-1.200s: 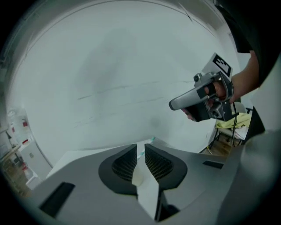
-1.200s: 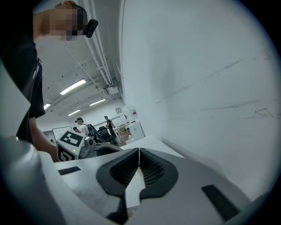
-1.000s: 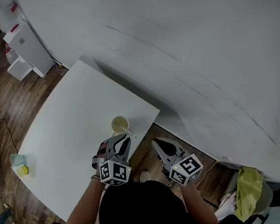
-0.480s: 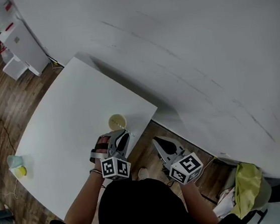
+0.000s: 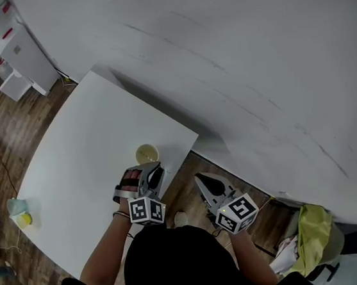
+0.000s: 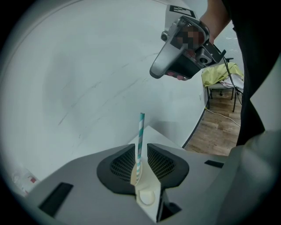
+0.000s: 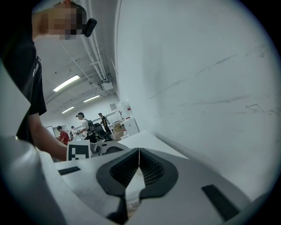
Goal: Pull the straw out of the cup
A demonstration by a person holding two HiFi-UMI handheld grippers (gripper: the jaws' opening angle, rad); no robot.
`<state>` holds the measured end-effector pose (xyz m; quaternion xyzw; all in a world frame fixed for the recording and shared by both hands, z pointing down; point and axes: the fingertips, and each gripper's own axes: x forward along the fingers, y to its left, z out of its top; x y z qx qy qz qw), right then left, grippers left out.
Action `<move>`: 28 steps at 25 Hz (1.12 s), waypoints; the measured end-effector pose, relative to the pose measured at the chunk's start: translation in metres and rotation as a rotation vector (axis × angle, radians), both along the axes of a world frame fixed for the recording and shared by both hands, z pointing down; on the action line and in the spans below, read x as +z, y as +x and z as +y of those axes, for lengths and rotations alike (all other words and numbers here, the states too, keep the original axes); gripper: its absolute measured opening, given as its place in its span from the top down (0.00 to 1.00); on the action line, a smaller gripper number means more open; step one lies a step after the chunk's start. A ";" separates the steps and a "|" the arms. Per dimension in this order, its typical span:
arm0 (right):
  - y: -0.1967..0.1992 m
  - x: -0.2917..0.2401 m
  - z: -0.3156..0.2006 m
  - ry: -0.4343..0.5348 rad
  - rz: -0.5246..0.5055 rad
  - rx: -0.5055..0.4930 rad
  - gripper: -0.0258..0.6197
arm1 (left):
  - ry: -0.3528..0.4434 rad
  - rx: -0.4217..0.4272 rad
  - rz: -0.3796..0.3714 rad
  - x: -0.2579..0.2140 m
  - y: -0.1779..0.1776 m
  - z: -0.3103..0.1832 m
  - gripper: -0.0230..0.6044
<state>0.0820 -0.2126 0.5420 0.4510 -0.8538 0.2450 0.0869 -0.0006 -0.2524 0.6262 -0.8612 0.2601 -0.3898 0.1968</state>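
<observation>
Well left of the cup [image 5: 147,153], at the edge of the white table [image 5: 83,157]: a small pale container [image 5: 20,213] with something yellow beside it. Just on the near side of the cup: the left gripper [image 6: 141,149], clamped on the teal-and-white striped straw [image 6: 140,127], holding it upright, top end poking above the jaws against the grey wall [image 6: 88,79]. No telling whether the straw's lower end is clear of the cup. Right of the cup, off the table and over the wood floor [image 5: 183,195]: the right gripper [image 7: 138,151], jaws pressed together on nothing. Far right of the cup: a yellow-green cloth [image 5: 316,238].
</observation>
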 end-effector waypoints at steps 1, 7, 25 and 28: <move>0.000 0.000 0.000 -0.001 0.000 0.001 0.92 | 0.002 -0.002 0.003 0.000 0.000 0.000 0.83; -0.006 -0.002 -0.002 0.010 -0.002 -0.013 0.92 | 0.018 -0.023 0.023 -0.008 -0.004 -0.003 0.89; -0.022 -0.020 0.009 0.076 -0.012 -0.071 0.92 | 0.090 -0.084 0.083 -0.047 -0.009 -0.001 0.90; -0.024 -0.024 0.014 0.092 -0.018 -0.084 0.92 | 0.096 -0.118 0.121 -0.061 -0.011 0.000 0.90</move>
